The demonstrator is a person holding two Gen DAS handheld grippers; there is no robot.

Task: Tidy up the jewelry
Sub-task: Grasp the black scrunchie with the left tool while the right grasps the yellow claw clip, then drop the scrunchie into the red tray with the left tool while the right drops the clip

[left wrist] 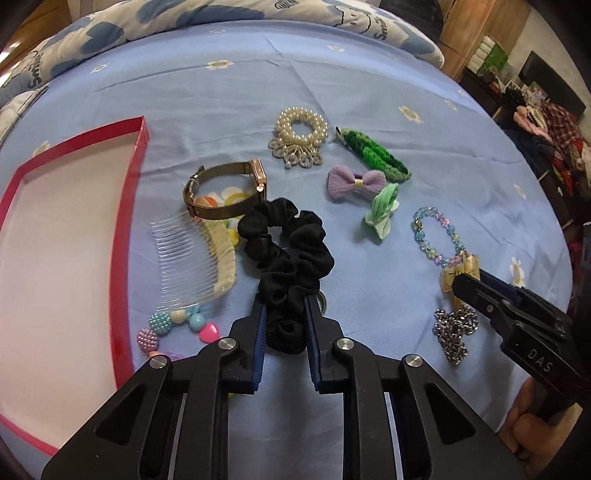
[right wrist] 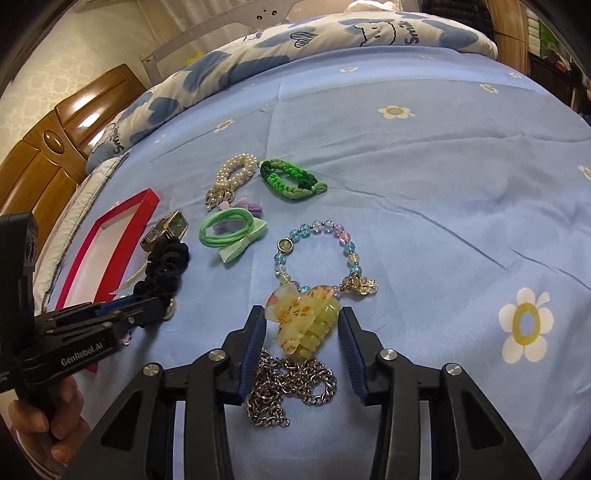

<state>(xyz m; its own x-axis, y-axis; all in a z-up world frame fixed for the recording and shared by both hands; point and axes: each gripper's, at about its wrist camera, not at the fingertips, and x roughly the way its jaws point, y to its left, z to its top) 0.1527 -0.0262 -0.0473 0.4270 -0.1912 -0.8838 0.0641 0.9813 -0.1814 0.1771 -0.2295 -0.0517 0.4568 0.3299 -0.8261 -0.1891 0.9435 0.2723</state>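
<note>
My left gripper [left wrist: 286, 306] is shut on a black scrunchie [left wrist: 288, 240], squeezing its near end between the blue pads; the rest lies on the blue bedsheet. In the right wrist view, my right gripper [right wrist: 301, 317] straddles a yellow flowered claw clip [right wrist: 306, 325]. A thin strip of sheet shows between each pad and the clip, so this gripper is open. The clip lies on one end of a silver chain [right wrist: 291, 387] and against a pastel beaded bracelet [right wrist: 317, 251]. A red-rimmed box [left wrist: 136, 173] with a white floor lies to the left.
On the sheet lie a gold mesh watch [left wrist: 221, 192], a clear comb [left wrist: 184, 258], a pearl scrunchie [left wrist: 301, 129], a green braided band [left wrist: 373, 155], a purple bow [left wrist: 356, 182], a light green hair tie [left wrist: 382, 210] and a pastel bead string [left wrist: 173, 325]. A patterned quilt [right wrist: 332, 33] lies behind.
</note>
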